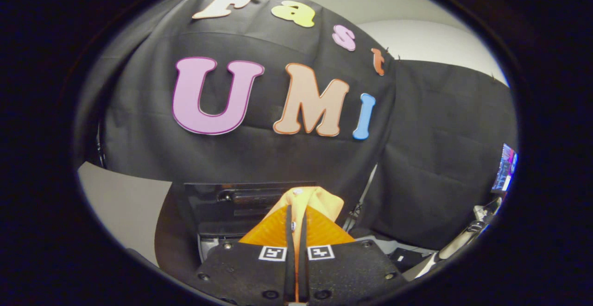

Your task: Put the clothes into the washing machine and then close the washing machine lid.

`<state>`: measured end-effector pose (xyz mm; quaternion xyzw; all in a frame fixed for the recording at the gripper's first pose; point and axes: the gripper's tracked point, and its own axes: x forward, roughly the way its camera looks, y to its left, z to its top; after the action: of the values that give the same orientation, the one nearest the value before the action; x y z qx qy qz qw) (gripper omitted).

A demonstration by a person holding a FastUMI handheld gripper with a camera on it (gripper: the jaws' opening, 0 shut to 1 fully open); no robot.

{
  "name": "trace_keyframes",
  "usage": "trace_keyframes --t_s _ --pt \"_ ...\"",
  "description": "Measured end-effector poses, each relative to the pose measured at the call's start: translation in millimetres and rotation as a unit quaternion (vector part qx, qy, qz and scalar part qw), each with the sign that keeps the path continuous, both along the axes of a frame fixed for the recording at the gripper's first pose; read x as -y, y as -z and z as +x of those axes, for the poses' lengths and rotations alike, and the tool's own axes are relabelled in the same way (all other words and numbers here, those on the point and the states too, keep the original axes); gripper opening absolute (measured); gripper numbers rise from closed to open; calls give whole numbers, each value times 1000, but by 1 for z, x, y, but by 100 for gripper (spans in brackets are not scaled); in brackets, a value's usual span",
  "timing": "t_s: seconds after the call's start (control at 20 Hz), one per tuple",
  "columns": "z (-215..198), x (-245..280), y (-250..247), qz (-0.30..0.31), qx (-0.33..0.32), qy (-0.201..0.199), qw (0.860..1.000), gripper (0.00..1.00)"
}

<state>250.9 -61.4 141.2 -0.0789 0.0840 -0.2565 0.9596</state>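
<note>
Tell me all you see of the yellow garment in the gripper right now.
The yellow garment is soft, light cloth, bunched into a crumpled lump. The gripper is shut on it, both fingers pressing a fold, with cloth bulging just past the tips. It hangs lifted, with the dark washing machine behind it.

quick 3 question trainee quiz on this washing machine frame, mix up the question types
1. True or false: the gripper is open with nothing between its fingers.
2. What is pinched between the fingers? A) yellow cloth B) a white towel C) a blue sock
3. Fill in: the dark raised panel just beyond the fingers, probably the washing machine's lid, stands in front of the black ____ wall.

Key
1. False: the fingers are shut on the cloth, which bunches up ahead of their tips.
2. A
3. cloth
</note>
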Motion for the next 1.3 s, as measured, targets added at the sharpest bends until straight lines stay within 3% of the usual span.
trace_keyframes --t_s 0.3,0.65,0.9,1.3 --pt "68 19 109 32 -87 -41 995 3" --pt "111 17 247 75 -201 -91 972 3" --pt "127 23 268 78 -205 -105 970 3" --pt "121 22 269 72 -189 -100 974 4"
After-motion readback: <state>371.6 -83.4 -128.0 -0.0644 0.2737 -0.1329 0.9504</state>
